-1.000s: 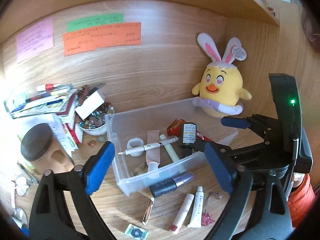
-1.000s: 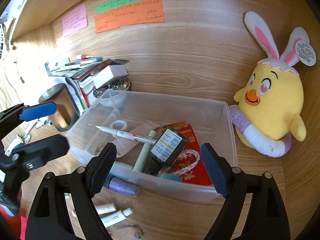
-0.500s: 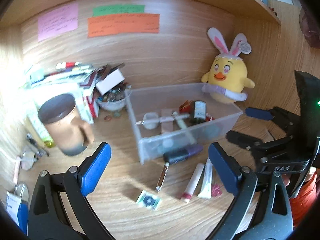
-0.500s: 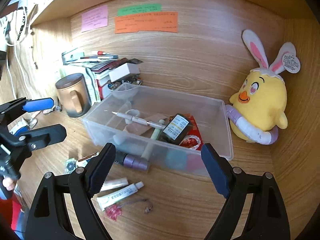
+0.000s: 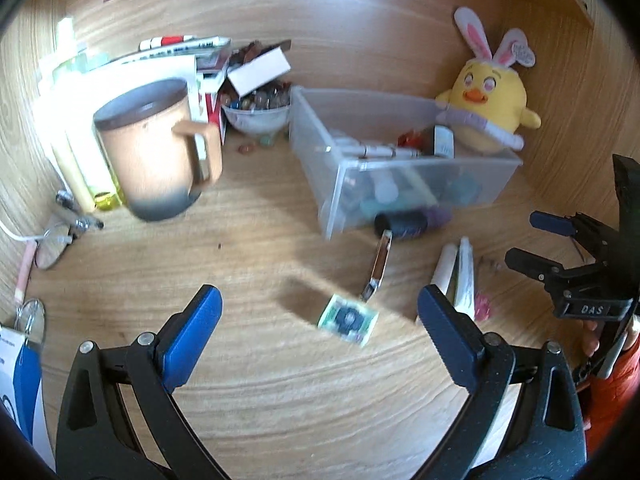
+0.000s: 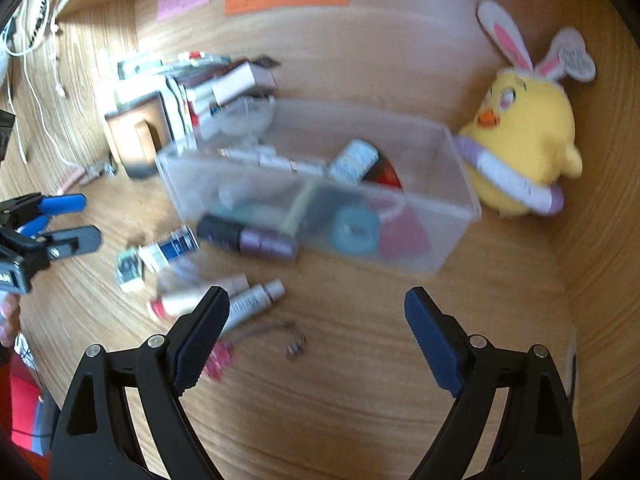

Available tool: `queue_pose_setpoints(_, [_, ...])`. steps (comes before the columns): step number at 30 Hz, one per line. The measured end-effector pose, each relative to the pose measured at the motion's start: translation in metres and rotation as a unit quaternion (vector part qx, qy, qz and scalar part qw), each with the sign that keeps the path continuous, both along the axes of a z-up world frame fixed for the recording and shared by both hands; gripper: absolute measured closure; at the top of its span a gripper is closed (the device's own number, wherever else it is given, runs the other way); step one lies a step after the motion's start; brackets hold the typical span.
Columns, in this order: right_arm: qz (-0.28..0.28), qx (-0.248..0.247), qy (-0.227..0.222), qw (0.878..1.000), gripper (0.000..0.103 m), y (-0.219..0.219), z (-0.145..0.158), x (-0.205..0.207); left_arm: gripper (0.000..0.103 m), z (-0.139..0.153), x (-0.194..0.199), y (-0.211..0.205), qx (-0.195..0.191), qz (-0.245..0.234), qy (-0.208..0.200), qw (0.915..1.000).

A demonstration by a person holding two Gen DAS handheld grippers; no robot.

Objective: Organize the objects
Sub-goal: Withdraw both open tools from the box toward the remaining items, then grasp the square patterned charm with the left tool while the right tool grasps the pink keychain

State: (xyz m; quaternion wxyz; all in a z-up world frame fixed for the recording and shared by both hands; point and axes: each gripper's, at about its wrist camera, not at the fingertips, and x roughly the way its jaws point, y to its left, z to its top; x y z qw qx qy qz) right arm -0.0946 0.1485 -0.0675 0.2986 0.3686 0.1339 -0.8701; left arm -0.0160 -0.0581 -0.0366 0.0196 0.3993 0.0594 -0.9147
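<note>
Both tools have drawn back from the clear bin (image 5: 404, 184) since a second ago, when they hovered right over it; now each looks across bare desk (image 5: 248, 380) toward it from farther off. The left tool (image 5: 318, 336) has its blue-padded fingers wide apart and holds nothing. The right tool (image 6: 316, 332) is likewise spread and empty.

Nearest the left tool, in front of the bin, a small green-and-white packet (image 5: 347, 319) lies flat on the desk. Just beyond it, closer to the bin, lies a slim metal clip-like piece (image 5: 378, 266), and beside that, two white tubes (image 5: 456, 270) lie side by side, with a small pink trinket (image 6: 218, 358) on a thin cord in front of them. A dark and purple cylinder (image 5: 408, 222) rests touching the bin's front wall.

Inside the bin are a white pen (image 5: 380, 150), a dark bottle with a white label (image 6: 354, 162), a red packet and other items too blurred to name.

Left of the bin stands a tan mug (image 5: 154, 148) with a dark rim. Behind it are stacked books and papers and a bowl of beads (image 5: 258, 110). Right of the bin, a yellow plush chick with rabbit ears (image 5: 488, 96) leans against the wooden wall.

The pull-back suggests one drop into the bin is finished. Several loose items remain outside it, so the sorting looks partly done, with the packet and the tubes the likely next picks.
</note>
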Motion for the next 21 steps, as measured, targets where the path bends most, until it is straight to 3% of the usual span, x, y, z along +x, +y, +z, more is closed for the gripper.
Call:
queue_pose_setpoints(6, [0.011, -0.003, -0.048, 0.999, 0.015, 0.007, -0.019, -0.001, 0.004, -0.015, 0.006, 0.012, -0.019, -0.017, -0.019, 0.9995])
queue_pose_setpoints(10, [0.038, 0.005, -0.05, 0.998, 0.015, -0.004, -0.022, 0.006, 0.004, -0.022, 0.001, 0.017, -0.026, -0.028, -0.03, 0.9988])
queue_pose_setpoints(14, [0.07, 0.009, -0.059, 0.996, 0.015, -0.017, -0.022, 0.017, 0.019, -0.026, -0.004, 0.016, -0.022, -0.037, -0.041, 0.9982])
queue_pose_setpoints(21, [0.089, 0.041, -0.056, 0.994, 0.024, -0.038, -0.031, 0.027, 0.031, -0.031, -0.013, 0.015, -0.01, -0.05, -0.057, 0.997])
